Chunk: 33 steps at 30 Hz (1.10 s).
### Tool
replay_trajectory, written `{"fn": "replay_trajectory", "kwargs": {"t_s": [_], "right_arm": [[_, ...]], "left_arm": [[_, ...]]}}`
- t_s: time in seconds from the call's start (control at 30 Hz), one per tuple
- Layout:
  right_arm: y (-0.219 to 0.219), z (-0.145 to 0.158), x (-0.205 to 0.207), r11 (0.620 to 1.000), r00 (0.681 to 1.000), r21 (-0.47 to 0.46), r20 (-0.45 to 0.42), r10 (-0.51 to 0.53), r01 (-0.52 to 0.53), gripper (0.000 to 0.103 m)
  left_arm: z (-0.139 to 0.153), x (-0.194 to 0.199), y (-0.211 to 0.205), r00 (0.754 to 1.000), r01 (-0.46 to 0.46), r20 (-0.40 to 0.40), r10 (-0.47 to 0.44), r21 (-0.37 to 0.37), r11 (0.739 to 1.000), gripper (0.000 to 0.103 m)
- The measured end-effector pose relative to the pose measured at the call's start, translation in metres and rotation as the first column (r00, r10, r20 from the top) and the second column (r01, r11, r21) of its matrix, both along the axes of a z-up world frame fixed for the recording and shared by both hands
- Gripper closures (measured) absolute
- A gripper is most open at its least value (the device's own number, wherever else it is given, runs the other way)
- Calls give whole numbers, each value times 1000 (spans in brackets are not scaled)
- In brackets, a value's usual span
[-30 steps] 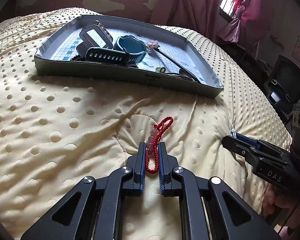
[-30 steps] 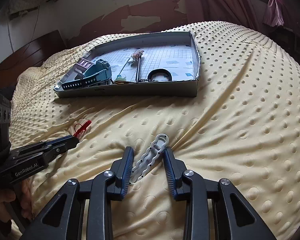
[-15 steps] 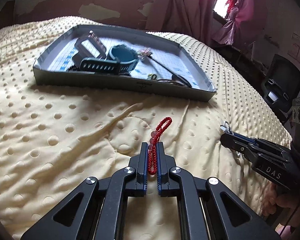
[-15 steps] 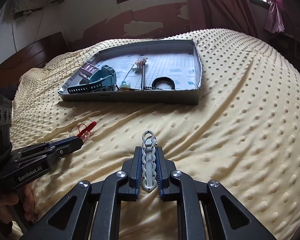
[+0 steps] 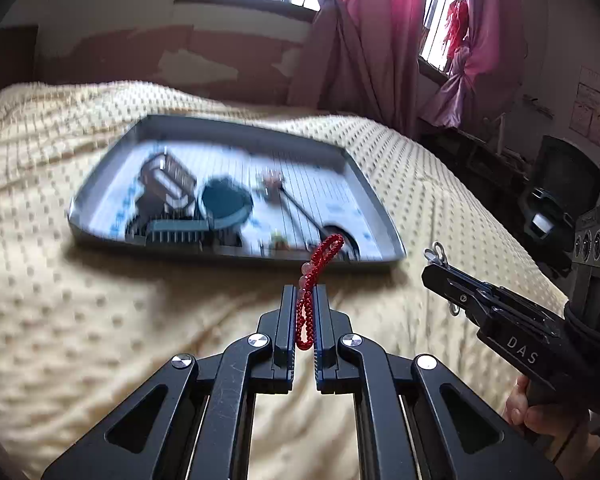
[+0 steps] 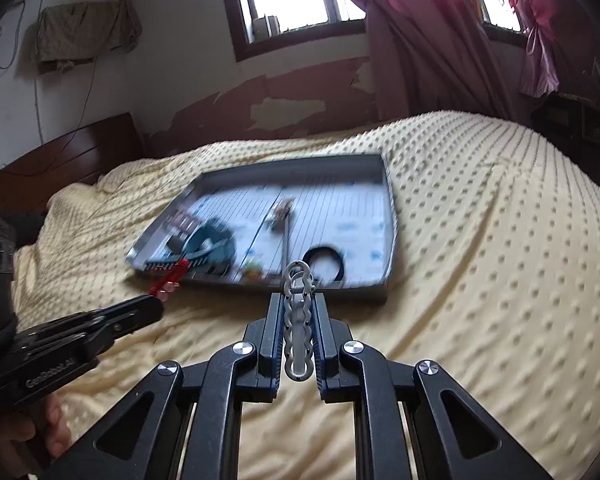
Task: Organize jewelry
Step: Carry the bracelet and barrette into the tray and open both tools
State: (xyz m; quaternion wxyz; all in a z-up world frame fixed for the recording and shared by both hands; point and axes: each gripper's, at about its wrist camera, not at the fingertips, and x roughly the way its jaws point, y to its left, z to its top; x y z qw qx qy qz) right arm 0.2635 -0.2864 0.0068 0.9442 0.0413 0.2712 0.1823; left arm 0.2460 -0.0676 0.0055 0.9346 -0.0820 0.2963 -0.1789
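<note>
Jaws clamped: left gripper (image 5: 304,300) holds red beaded bracelet (image 5: 314,276), right gripper (image 6: 297,308) grey wavy hair clip (image 6: 298,320); shallow grey tray (image 6: 384,292) lies straight ahead, near edge closest.

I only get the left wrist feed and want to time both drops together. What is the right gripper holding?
Observer: The right gripper is shut on a grey wavy clip, held lengthwise, with its looped end poking past the fingertips.
Operator: Is it over the tray?
Observer: Not yet, it seems. It looks short of the near wall of the tray, above the blanket.
Operator: What lies straight ahead of it in there?
Observer: A black ring, close to the near wall. The rest is motion-blurred.
</note>
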Motion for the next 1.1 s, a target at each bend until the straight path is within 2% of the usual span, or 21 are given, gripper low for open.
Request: {"fn": "replay_trajectory", "kwargs": {"t_s": [0.17, 0.33, 0.4, 0.5, 0.7, 0.97, 1.1], "right_arm": [[-7, 3, 51, 999, 999, 2, 16, -33, 33, 91], [-12, -4, 86, 999, 999, 33, -39, 30, -29, 91], [-13, -5, 92, 997, 997, 46, -47, 57, -55, 91], [-7, -10, 93, 998, 996, -17, -64, 67, -68, 91], [0, -22, 95, 995, 990, -48, -118, 76, -82, 91], [-1, -31, 94, 996, 984, -32, -158, 81, -87, 90], [-4, -31, 94, 996, 984, -28, -160, 74, -79, 89]], "left_arm": [[16, 53, -13, 1000, -9, -28, 10, 44, 999, 98], [9, 102, -21, 990, 6, -144, -1, 34, 999, 98], [5, 112, -23, 987, 6, -163, 1, 46, 999, 98], [-1, 118, -25, 983, 3, -185, 13, 85, 996, 98], [-10, 118, -28, 977, 5, -211, 23, 132, 991, 98], [-15, 121, -21, 971, -3, -238, 26, 98, 995, 98], [-14, 118, -21, 972, 2, -236, 23, 103, 995, 98]]}}
